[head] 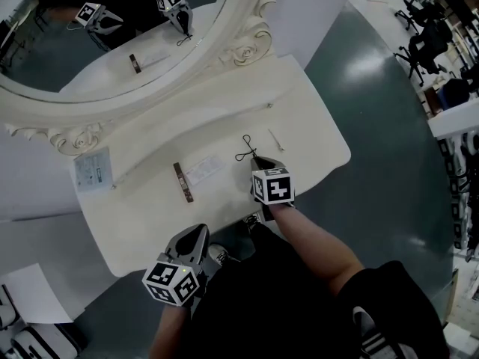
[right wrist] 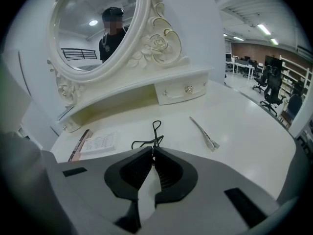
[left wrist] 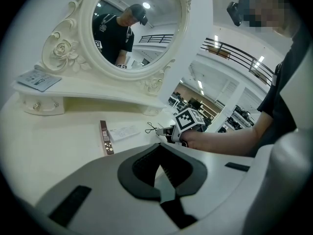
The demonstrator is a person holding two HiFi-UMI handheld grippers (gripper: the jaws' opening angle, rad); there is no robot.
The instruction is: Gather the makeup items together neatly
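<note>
Down at the left, the left gripper [head: 196,235] hangs over the near edge of the white table [head: 142,226]. Its jaws are closed together and nothing is between them. Out in front of it, a bit to its right, a thin brown makeup stick [head: 182,182] lies flat on the table. A small white packet [head: 203,170] lies just beside the stick, on its right. Next comes the right gripper [head: 254,160], pointing down at the table. Its jaws are pinched almost closed on the end of a thin black eyelash curler [right wrist: 149,136], and the curler's loops stick out past the tips. I cannot tell if the loops touch the table. To the right of this gripper and a little ahead, a silver hair clip [right wrist: 205,133] lies alone, apart from the curler
</note>
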